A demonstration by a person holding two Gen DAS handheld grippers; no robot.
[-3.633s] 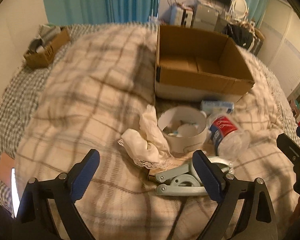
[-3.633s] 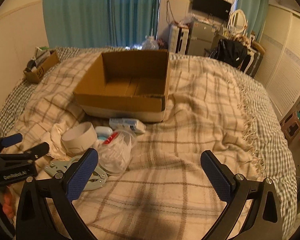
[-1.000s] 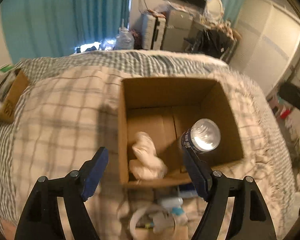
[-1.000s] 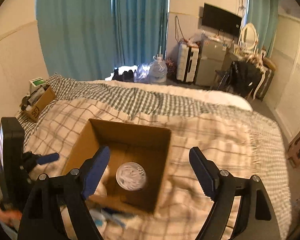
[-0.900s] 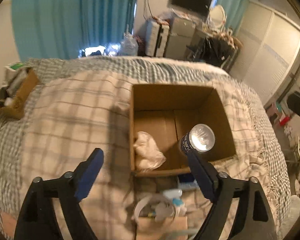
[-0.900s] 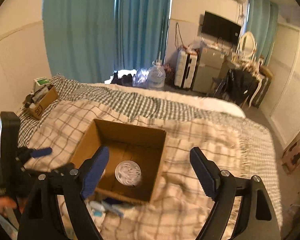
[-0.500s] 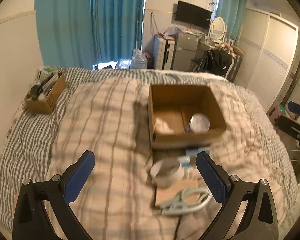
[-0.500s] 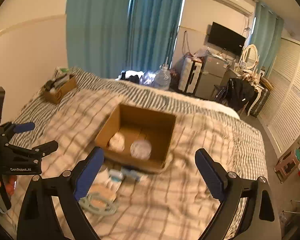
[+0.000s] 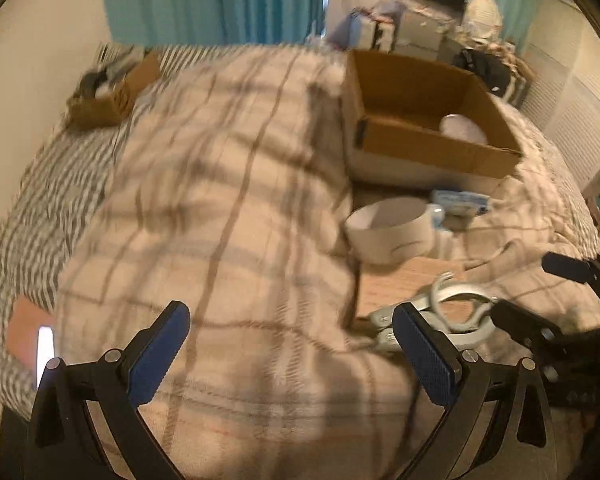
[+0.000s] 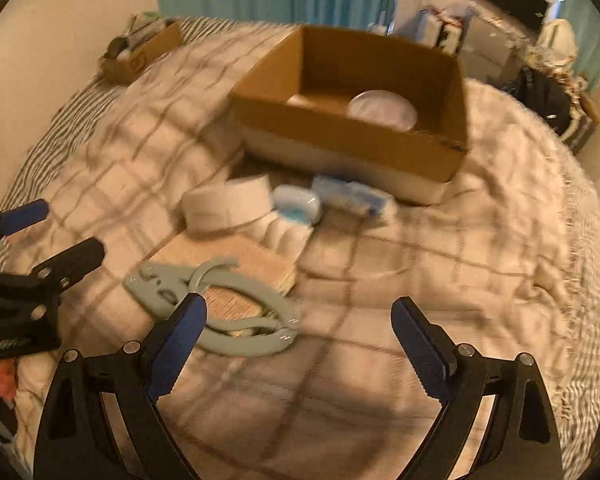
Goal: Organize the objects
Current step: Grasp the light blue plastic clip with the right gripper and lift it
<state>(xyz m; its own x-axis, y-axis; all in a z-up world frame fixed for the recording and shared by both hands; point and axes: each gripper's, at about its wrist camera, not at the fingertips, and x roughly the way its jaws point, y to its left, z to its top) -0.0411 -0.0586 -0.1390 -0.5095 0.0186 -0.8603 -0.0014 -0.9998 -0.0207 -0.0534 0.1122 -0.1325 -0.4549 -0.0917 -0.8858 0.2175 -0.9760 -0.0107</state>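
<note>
An open cardboard box [image 9: 428,148] [image 10: 340,128] sits on the plaid blanket; the base of a plastic bottle [image 9: 462,128] [image 10: 382,110] shows inside it. In front of it lie a white paper ring [image 9: 392,234] [image 10: 228,202], a small blue-white case [image 10: 298,202], a blue-white packet [image 9: 462,200] [image 10: 354,196], and a grey clamp tool [image 9: 440,312] [image 10: 216,304] on a tan book [image 10: 236,268]. My left gripper [image 9: 296,356] is open and empty, low over the blanket left of the clamp. My right gripper [image 10: 296,352] is open and empty, just right of the clamp.
A small cardboard box of clutter [image 9: 108,92] [image 10: 140,50] sits at the bed's far left corner. A phone [image 9: 44,348] lies at the near left edge. Furniture and a black bag [image 10: 540,96] stand beyond the bed on the right.
Both grippers have dropped from high above the bed to just over the blanket near the clamp and book. The cloth and bottle went into the box earlier.
</note>
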